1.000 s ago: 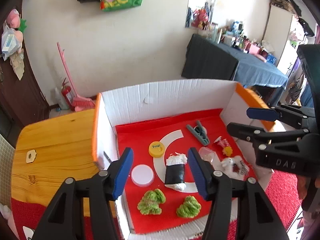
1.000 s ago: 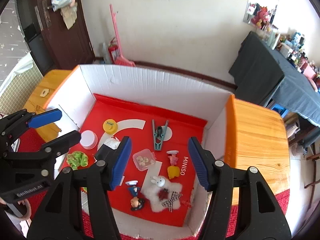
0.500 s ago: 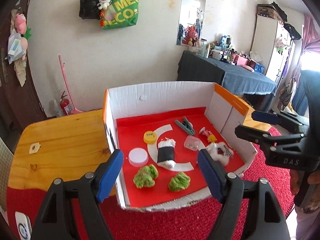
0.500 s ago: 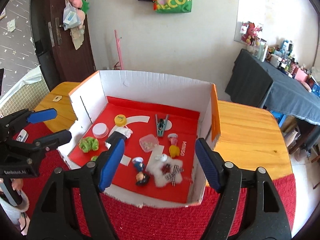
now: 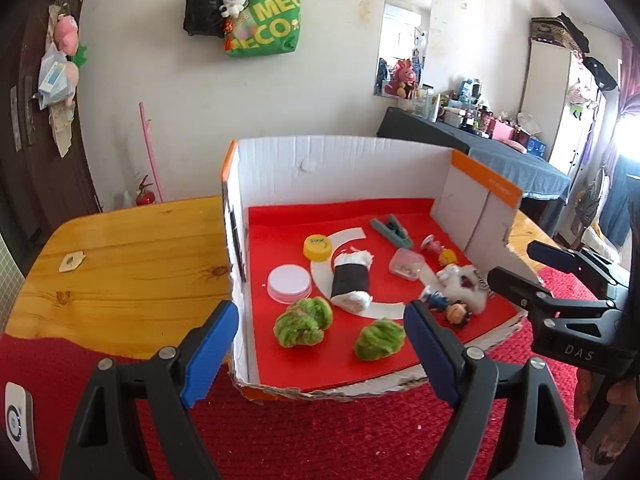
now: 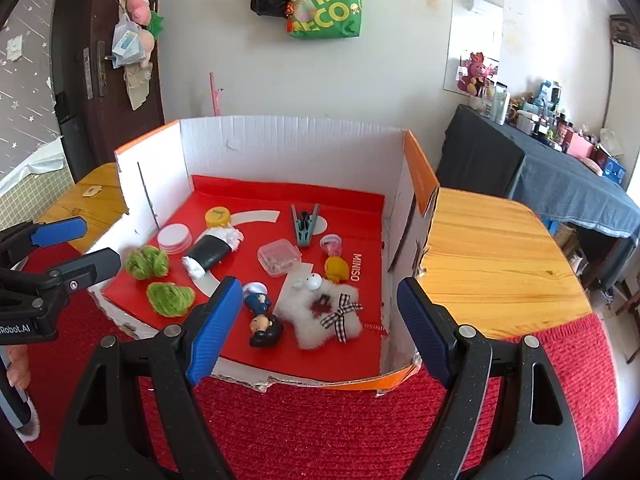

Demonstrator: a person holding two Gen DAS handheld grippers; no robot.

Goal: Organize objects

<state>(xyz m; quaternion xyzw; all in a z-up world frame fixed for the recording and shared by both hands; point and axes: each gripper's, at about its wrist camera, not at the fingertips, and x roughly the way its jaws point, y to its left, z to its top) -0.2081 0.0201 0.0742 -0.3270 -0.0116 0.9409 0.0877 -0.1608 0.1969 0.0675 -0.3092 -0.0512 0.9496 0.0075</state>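
Note:
An open cardboard box (image 5: 344,168) (image 6: 288,148) with a red floor holds two green fuzzy balls (image 5: 302,322) (image 6: 170,298), a black-and-white roll (image 5: 350,280), a white lid (image 5: 289,282), a yellow cap (image 5: 317,247), a grey peg (image 6: 305,226), a clear little case (image 6: 279,257), a yellow toy (image 6: 336,268), a small figurine (image 6: 262,314) and a white fluffy bunny (image 6: 320,314). My left gripper (image 5: 320,316) hangs before the box's low front wall, jaws opening, nothing between them. My right gripper (image 6: 319,286) (image 5: 516,262) hovers at the front right corner, jaws also opening and empty.
The box sits on a wooden table (image 6: 492,248) with a red knitted mat (image 5: 320,432) along the near edge. A white device (image 5: 16,420) lies on the mat at far left. A dark-covered table (image 6: 560,184) stands at the back right.
Both grippers have drawn back from over the box to its near side and sunk lower, and their jaws have spread wider. The things in the box have not moved.

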